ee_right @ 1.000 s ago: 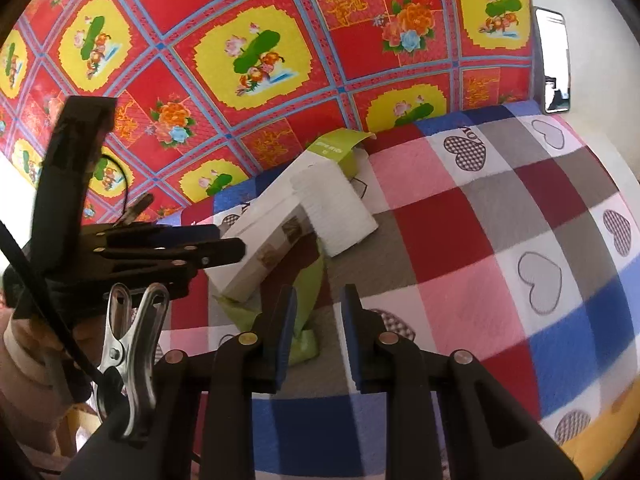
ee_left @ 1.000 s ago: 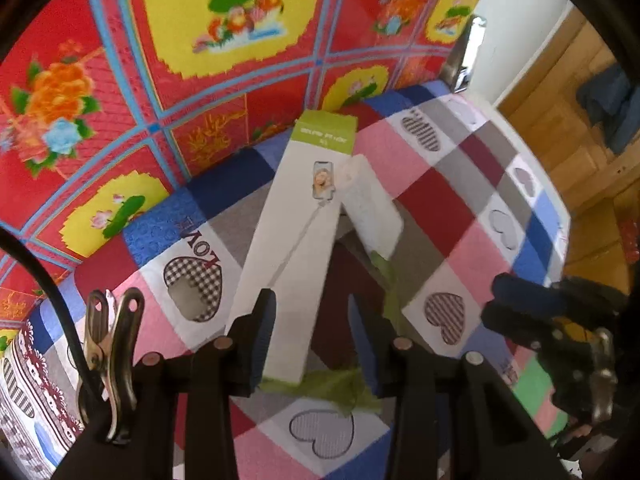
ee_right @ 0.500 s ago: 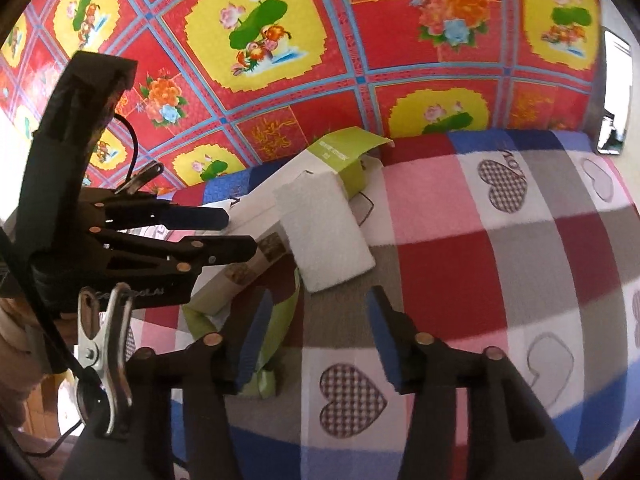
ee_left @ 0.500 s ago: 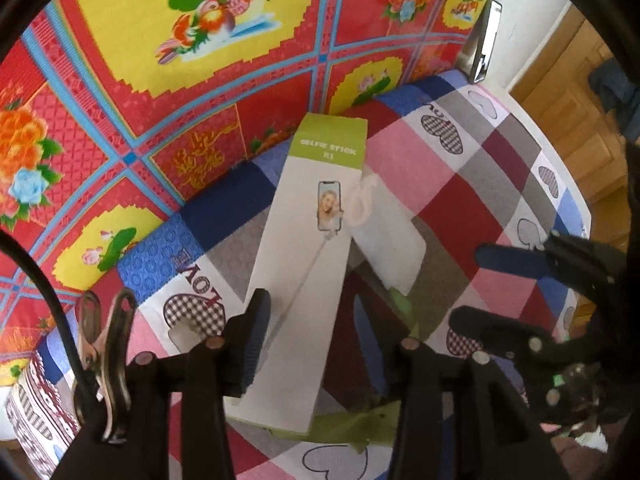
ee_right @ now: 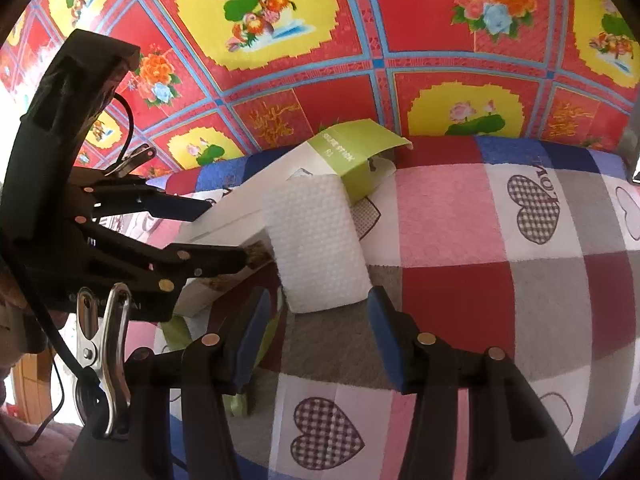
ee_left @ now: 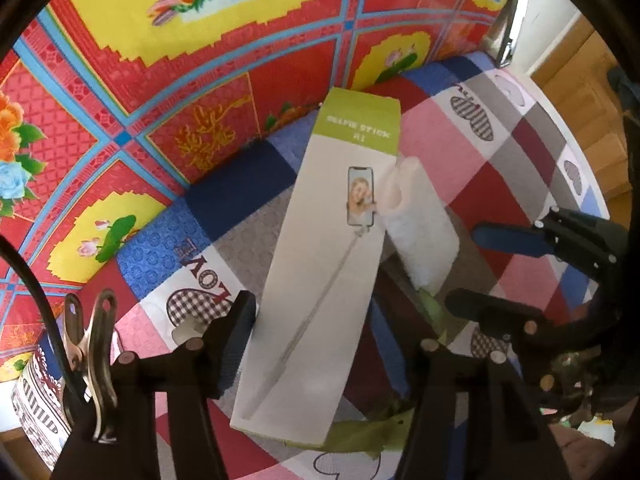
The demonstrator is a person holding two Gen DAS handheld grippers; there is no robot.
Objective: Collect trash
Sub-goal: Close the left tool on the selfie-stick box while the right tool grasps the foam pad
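- A bed covered by a checked blanket point(ee_right: 452, 216) with heart patterns carries the trash; behind it hangs a red and yellow flowered cloth point(ee_right: 360, 40).
- A long white selfie stick box point(ee_left: 332, 264) with a green end lies near the bed's far edge, by the flowered cloth, with its green end flap standing open.
- A white bubbled foam sheet point(ee_right: 316, 244) leans against the side of the box and rests on the blanket.
- A crumpled green scrap point(ee_left: 360, 432) lies under the near end of the box, partly hidden.
- The left tongs point(ee_left: 332, 356) are spread wide, one finger on each side of the near end of the box; whether the pads touch it I cannot tell.
- The right tongs point(ee_right: 316, 332) are spread too, hovering just in front of the near edge of the foam sheet, holding nothing.
- Judged from this, the task is at its start: nothing is yet lifted, and no bin or bag shows in either view.
- Left to do: close on the box and the foam, then carry them, and the green scrap, away.
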